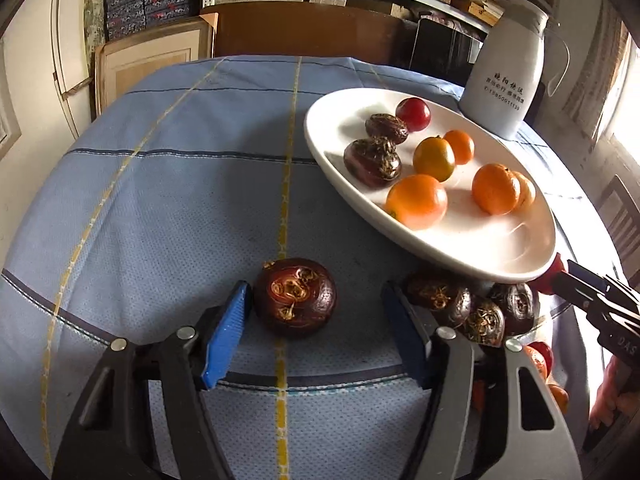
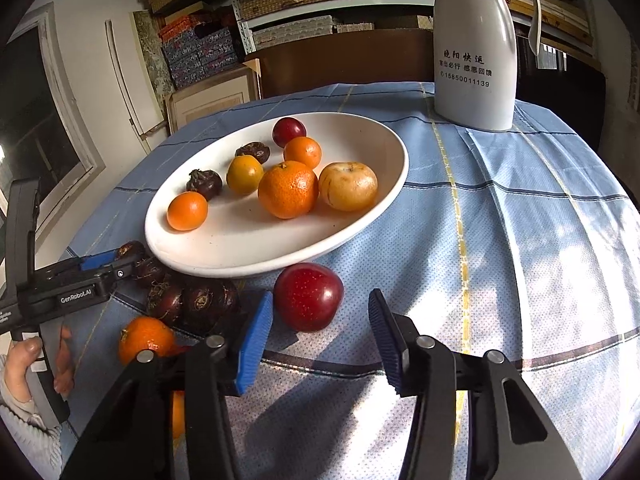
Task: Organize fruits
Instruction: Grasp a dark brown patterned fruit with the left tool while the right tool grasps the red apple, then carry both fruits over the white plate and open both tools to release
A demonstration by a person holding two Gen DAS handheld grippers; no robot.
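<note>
The left gripper [image 1: 316, 320] has its blue ribbed fingers [image 1: 226, 332] set either side of a dark brown, round, rough-skinned water chestnut [image 1: 295, 297] lying on the blue checked cloth of the counter [image 1: 160, 208]. One pad touches the nut's side while the other stands clear, so nothing is gripped yet. The right gripper [image 2: 320, 340] likewise brackets a glossy red plum [image 2: 308, 297], its fingers [image 2: 254, 344] partly closed: one pad is just beside the skin, the other well apart.

To do this step well, I judge each gripper should be centred on its fruit before closing, so both pads meet the widest part together; otherwise a one-sided push may roll the fruit away. The plum looks smooth and soft, so a gentle squeeze suits it.

Just beyond, a cluster of more dark chestnuts [image 2: 196, 300] and a small orange mandarin [image 2: 146, 338] lies between the two grippers, partly under the rim of the white oval ceramic plate [image 2: 192, 256]. The lift should clear that overhanging rim. The plate already carries several fruits, with free space at its near end. A white plastic jug [image 2: 474, 48] stands farthest back.
</note>
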